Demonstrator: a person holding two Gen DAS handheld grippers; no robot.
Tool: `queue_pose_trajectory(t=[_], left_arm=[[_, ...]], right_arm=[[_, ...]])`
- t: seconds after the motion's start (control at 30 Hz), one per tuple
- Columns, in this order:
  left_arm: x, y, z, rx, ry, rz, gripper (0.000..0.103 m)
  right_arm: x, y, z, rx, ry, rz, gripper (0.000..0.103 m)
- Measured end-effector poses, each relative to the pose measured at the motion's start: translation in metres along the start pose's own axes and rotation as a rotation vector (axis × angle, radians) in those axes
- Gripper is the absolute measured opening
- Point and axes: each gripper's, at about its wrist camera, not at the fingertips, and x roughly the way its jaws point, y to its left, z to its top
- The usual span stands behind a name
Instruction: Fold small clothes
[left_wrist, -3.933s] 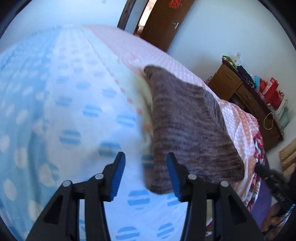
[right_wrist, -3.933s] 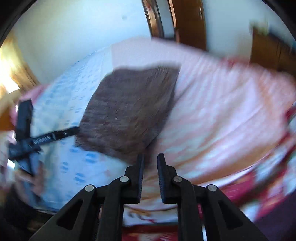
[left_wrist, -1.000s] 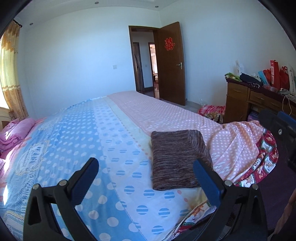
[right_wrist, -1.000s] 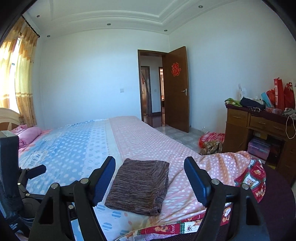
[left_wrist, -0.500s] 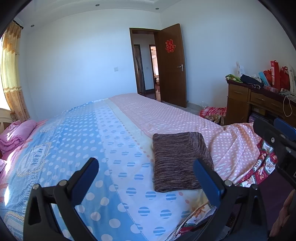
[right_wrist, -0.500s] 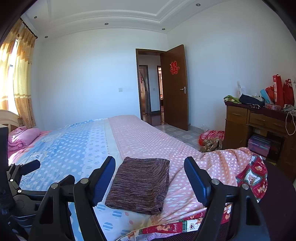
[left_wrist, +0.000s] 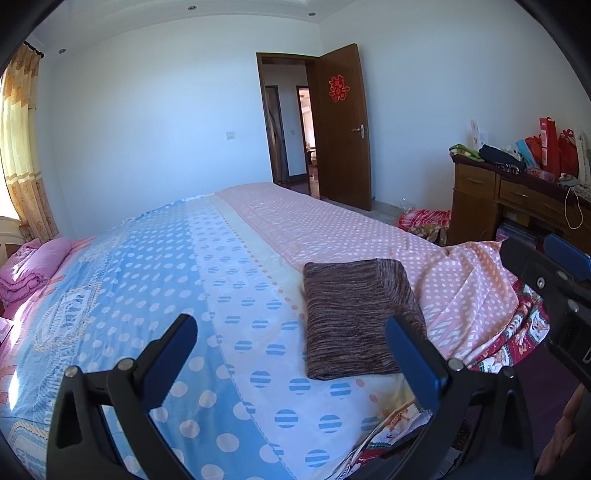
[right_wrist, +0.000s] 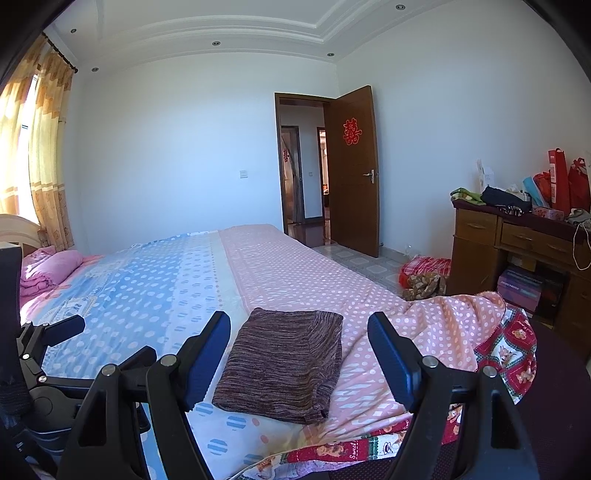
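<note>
Here the brown knitted garment (right_wrist: 284, 363) lies folded into a flat rectangle on the bed (right_wrist: 155, 280), across the seam where the blue dotted cover meets the pink dotted one, near the bed's close edge. The right gripper (right_wrist: 298, 356) hangs above that edge with its jaws spread wide and nothing between them; the garment shows in the gap, ahead and below. The left gripper (left_wrist: 290, 354) is likewise splayed and empty, the garment (left_wrist: 360, 317) ahead of it toward its right finger. From the left wrist view the right gripper's body appears at the far right. A rumpled quilt (right_wrist: 509, 350) bunches to the right of the garment. Farther right stands a wooden desk (right_wrist: 517, 236) piled with bags; straight ahead, an open door (right_wrist: 356, 170). Pink bedding (left_wrist: 33, 262) sits far left.
</note>
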Motion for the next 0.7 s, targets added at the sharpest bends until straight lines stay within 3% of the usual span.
queue_pose_trajectory(t=[0.7], left_arm=[[0.0029,0.0045,0.0000,-0.003,0.006,0.002,0.103]], right_arm=[[0.0000,0.0007,-0.0023,0.005,0.006,-0.003,0.078]])
